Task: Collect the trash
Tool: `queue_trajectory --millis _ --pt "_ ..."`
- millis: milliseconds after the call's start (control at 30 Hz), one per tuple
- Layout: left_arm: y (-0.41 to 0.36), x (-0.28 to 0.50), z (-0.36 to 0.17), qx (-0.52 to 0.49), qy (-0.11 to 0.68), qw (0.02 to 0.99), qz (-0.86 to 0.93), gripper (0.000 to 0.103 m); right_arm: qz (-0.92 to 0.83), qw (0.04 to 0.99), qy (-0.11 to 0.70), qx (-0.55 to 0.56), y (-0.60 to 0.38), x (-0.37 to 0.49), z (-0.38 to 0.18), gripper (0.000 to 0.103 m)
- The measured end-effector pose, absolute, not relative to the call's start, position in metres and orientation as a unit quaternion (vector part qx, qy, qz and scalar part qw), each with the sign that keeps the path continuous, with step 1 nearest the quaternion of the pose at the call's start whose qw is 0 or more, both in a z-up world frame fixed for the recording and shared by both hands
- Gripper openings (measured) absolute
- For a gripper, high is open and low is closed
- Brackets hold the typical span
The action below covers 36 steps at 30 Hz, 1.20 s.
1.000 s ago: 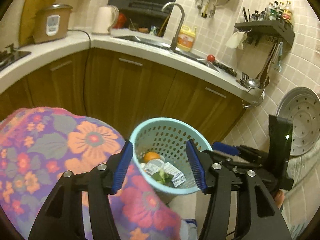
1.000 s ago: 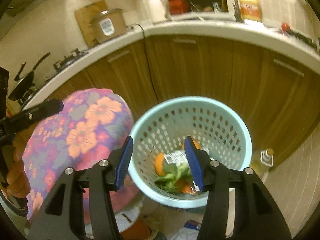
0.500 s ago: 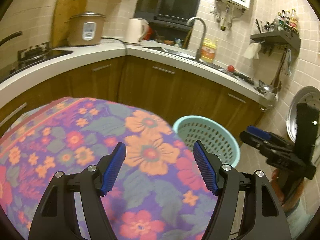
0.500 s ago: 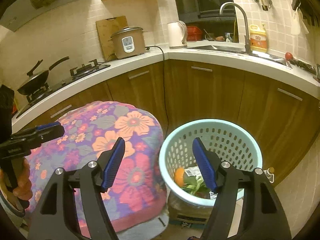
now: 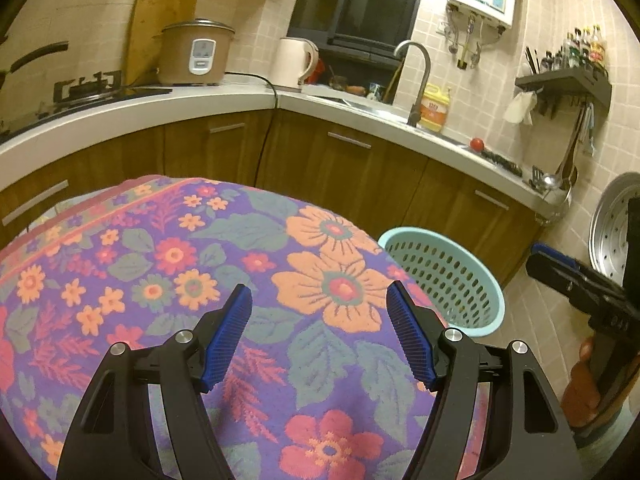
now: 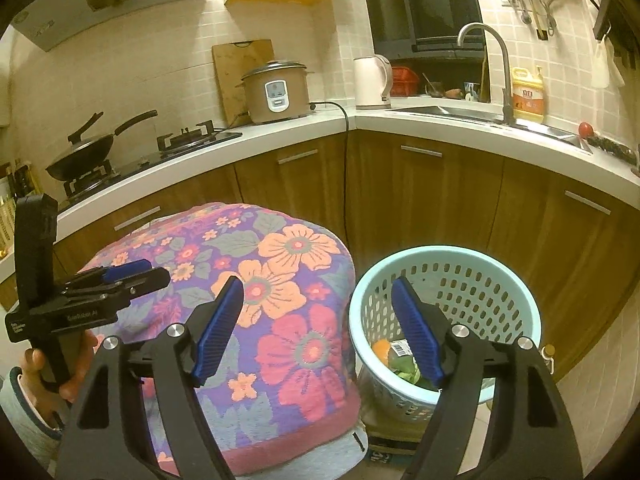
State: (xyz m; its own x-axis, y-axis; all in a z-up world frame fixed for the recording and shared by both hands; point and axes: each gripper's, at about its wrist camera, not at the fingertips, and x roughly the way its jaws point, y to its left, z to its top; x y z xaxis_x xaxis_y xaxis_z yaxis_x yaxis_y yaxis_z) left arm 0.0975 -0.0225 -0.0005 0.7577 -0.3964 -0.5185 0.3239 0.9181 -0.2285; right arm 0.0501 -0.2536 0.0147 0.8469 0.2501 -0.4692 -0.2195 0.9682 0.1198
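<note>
A light blue perforated basket (image 6: 444,264) stands on the floor by the cabinets, holding an orange (image 6: 380,350), a labelled packet and green leaves. The left wrist view shows the basket (image 5: 442,276) to the right, beyond the floral cloth (image 5: 200,264). My left gripper (image 5: 320,334) hovers open over the cloth with nothing between its blue pads. My right gripper (image 6: 318,328) is opening, its jaws wide and empty, its right finger in front of the basket. Each gripper shows in the other's view, held by a hand.
A floral cloth (image 6: 280,300) covers a rounded table beside the basket. Behind run brown cabinets (image 6: 400,200) under a white counter with a rice cooker (image 6: 276,92), kettle (image 6: 372,82), sink tap, wok and stove. A metal steamer plate (image 5: 612,232) leans at the right wall.
Both grippers drew back from above the basket toward the cloth-covered table, and both jaws opened wider. The basket now lies further off to the right in both views.
</note>
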Motion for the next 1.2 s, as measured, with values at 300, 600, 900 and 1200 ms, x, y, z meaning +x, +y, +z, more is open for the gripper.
queue_trajectory --millis 300,600,900,1200 --pt "-0.019 0.098 -0.010 -0.070 0.284 0.939 -0.181 0.068 0.119 0.963 0.241 0.017 -0.244 0.048 0.014 0.074" --pt "-0.016 0.095 -0.013 -0.068 0.274 0.947 -0.154 0.068 0.124 0.962 0.245 0.011 -0.234 0.052 0.007 0.075" --pt "-0.018 0.090 -0.010 -0.057 0.269 0.950 -0.145 0.074 0.125 0.961 0.248 0.008 -0.230 0.055 0.003 0.075" --pt "-0.019 0.088 -0.008 -0.054 0.264 0.952 -0.147 0.078 0.121 0.961 0.249 0.012 -0.229 0.056 0.000 0.075"
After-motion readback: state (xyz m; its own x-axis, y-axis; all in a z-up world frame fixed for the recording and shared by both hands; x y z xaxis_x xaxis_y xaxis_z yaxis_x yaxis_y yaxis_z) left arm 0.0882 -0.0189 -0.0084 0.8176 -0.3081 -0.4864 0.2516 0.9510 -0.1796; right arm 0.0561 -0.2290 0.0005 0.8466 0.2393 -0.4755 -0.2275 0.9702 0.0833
